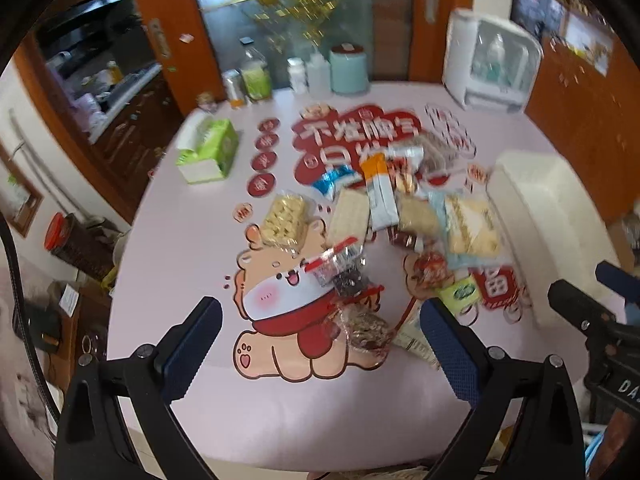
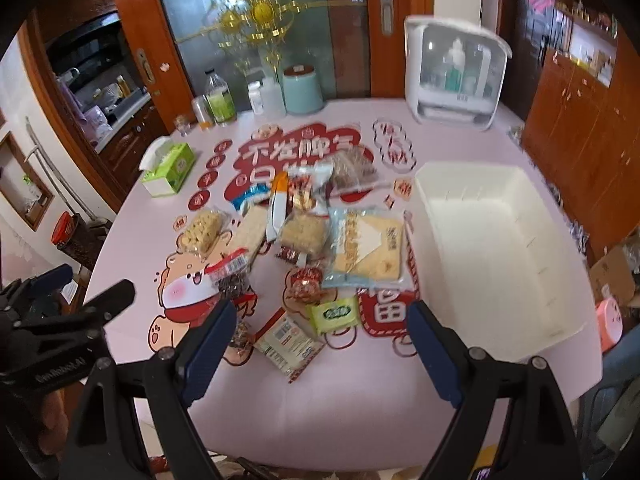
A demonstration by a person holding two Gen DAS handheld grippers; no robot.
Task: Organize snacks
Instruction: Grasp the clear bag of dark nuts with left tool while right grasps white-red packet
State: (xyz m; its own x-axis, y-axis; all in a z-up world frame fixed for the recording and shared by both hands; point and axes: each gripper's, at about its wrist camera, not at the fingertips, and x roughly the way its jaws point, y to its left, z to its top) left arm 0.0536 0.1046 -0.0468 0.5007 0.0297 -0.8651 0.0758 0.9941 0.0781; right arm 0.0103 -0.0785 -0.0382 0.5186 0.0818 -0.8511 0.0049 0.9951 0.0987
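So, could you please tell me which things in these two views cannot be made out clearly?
- White bin: in the left wrist view its inside is hidden by its own near wall.
- Flat packet: in the left wrist view, partly covered by a finger of the left tongs.
- Snack pile: in both views motion blur makes the labels unreadable.
- White cabinet: in the right wrist view its contents are blurred.

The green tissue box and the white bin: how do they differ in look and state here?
The green tissue box is small, closed and printed, with a tissue sticking out of its top; the white bin is much larger, plain and open-topped, with nothing visible inside. The tissue box sits left of the snack pile, the bin right of it. Both rest on the pink table, apart from the snacks.
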